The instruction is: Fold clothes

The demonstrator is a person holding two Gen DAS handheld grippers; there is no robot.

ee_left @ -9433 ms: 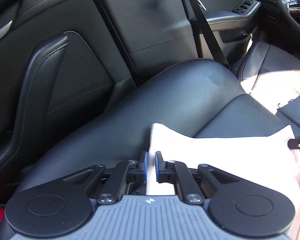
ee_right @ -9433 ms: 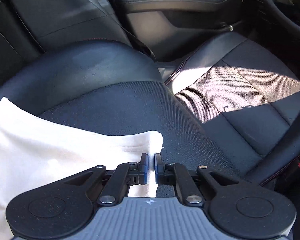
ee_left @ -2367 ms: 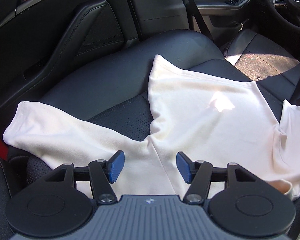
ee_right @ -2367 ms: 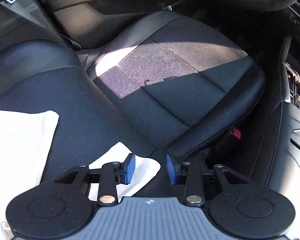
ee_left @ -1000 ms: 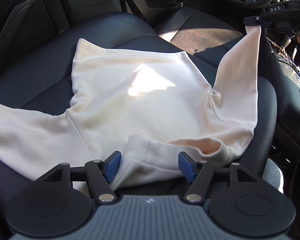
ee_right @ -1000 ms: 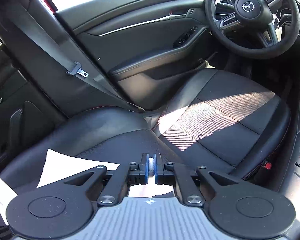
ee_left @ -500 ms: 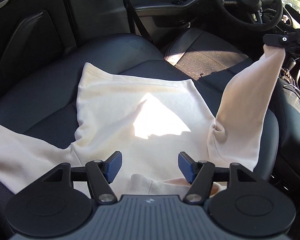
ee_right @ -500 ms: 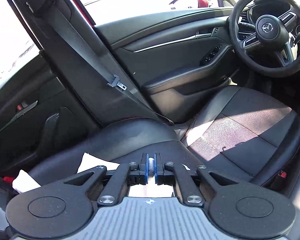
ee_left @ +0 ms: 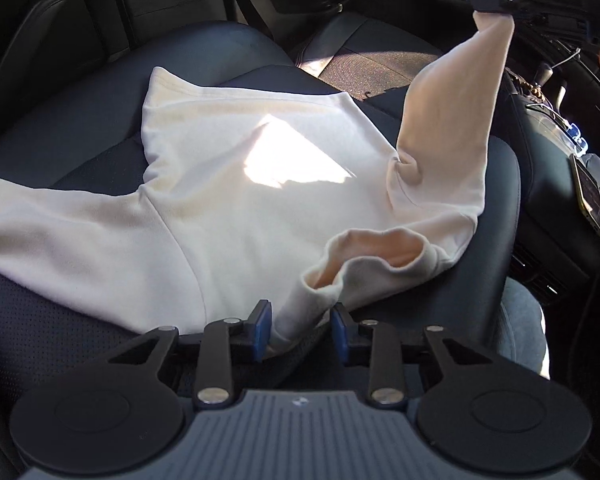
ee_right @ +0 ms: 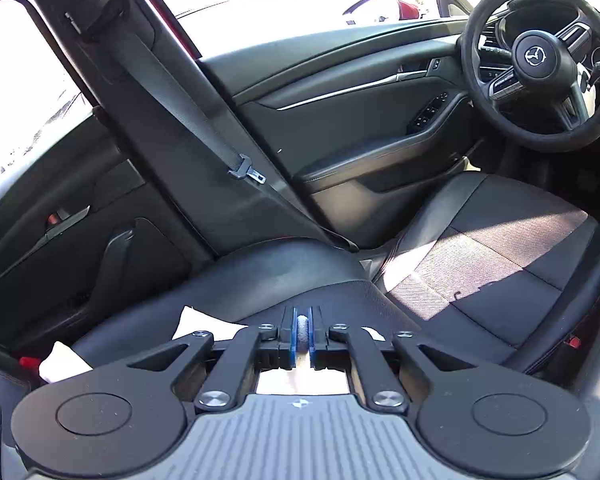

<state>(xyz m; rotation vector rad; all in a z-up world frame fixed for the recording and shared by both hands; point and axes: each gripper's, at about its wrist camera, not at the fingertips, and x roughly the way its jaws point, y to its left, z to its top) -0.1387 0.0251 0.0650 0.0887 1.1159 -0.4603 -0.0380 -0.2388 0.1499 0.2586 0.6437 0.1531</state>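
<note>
A cream sweatshirt [ee_left: 236, 184] lies spread on a reclined black car seat [ee_left: 52, 320], collar [ee_left: 372, 256] nearest me. My left gripper [ee_left: 300, 332] is open, its jaws on either side of the near collar edge without pinching it. My right gripper [ee_left: 496, 0] is shut on the cuff of the right sleeve [ee_left: 452, 120] and holds it up high at the upper right. In the right wrist view the right gripper [ee_right: 302, 334] pinches cream cloth between its pads. The left sleeve [ee_left: 40, 224] lies flat to the left.
The driver's seat [ee_right: 480, 272] lies beyond, with the steering wheel [ee_right: 536, 60], door panel [ee_right: 360, 120] and seat belt [ee_right: 204, 132]. The centre console and a phone [ee_left: 592, 200] are at the right. A grey-clad knee [ee_left: 524, 320] is at the lower right.
The right gripper has lifted the sleeve cuff higher. The left gripper has moved down and forward to the collar, and its jaws have narrowed.
</note>
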